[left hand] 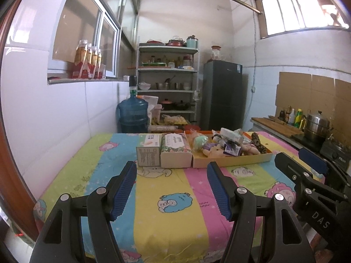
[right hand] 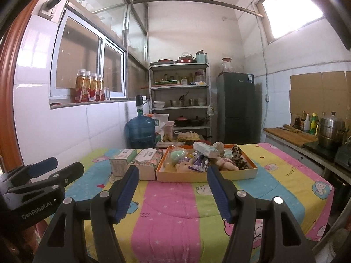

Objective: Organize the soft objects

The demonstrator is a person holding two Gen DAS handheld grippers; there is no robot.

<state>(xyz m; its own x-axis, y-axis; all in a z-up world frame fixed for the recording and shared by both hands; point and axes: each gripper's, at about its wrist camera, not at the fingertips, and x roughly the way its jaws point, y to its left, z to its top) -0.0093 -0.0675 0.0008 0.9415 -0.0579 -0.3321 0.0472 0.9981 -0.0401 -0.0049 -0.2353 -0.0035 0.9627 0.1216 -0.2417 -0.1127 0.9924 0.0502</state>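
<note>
An orange shallow box [left hand: 232,161] [right hand: 206,175] sits at the far side of the table, filled with several soft things: pink plush toys [left hand: 216,151] [right hand: 226,163], a mint green ball [left hand: 200,141] [right hand: 178,154], a leopard-print piece [left hand: 258,141] [right hand: 240,156] and white packets [left hand: 231,135] [right hand: 206,150]. Left of it stand a floral tissue pack [left hand: 175,151] [right hand: 147,164] and a small carton [left hand: 148,153] [right hand: 120,163]. My left gripper [left hand: 172,175] and right gripper [right hand: 173,177] hover open and empty over the near half of the table, well short of the box. Each shows in the other's view at the edge.
A striped cartoon-print cloth [left hand: 166,208] [right hand: 173,210] covers the table. Behind it stand a blue water jug [left hand: 132,114], a metal shelf rack [left hand: 167,81] and a dark fridge [left hand: 222,94]. A counter with a steel pot [left hand: 317,125] and bottles runs along the right.
</note>
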